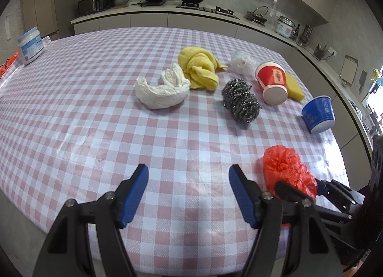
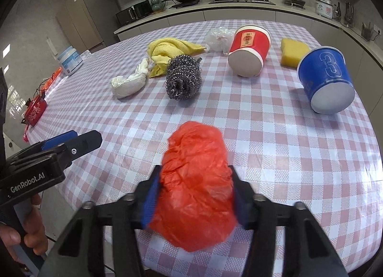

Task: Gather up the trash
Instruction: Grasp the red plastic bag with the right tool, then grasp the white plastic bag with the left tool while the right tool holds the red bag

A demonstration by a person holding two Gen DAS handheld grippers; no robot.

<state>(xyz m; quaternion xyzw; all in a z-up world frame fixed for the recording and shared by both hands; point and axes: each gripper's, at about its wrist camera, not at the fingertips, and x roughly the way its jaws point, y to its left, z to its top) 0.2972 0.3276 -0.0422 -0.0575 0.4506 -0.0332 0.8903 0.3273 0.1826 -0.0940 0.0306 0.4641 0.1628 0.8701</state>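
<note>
At the far left edge of my checked desk [image 1: 71,99] stands a white tub [image 1: 31,45] with a blue label, and beside it something red-orange is cut off by the frame, too little showing to name. My left claw [image 1: 189,190] hangs over bare cloth near the front edge, its blue pads [image 1: 134,195] well apart with nothing between them. Farther back lie a crumpled white paper wad [image 1: 161,90], touching a knotted yellow cloth [image 1: 198,71], then a steel scourer [image 1: 240,101], a clear plastic bag [image 1: 241,61] (hard to make out against the checks), a red cup [image 1: 273,81] tipped on its side, a yellow sponge [image 1: 295,87] partly hidden behind it, and a blue cup [image 1: 319,114], also on its side. At the right, my right claw [image 2: 195,195] is clamped on the crumpled red plastic bag [image 2: 196,181], both pads [image 2: 150,199] pressed into its sides and mostly covered by it; the bag sits at the desk's near edge.
</note>
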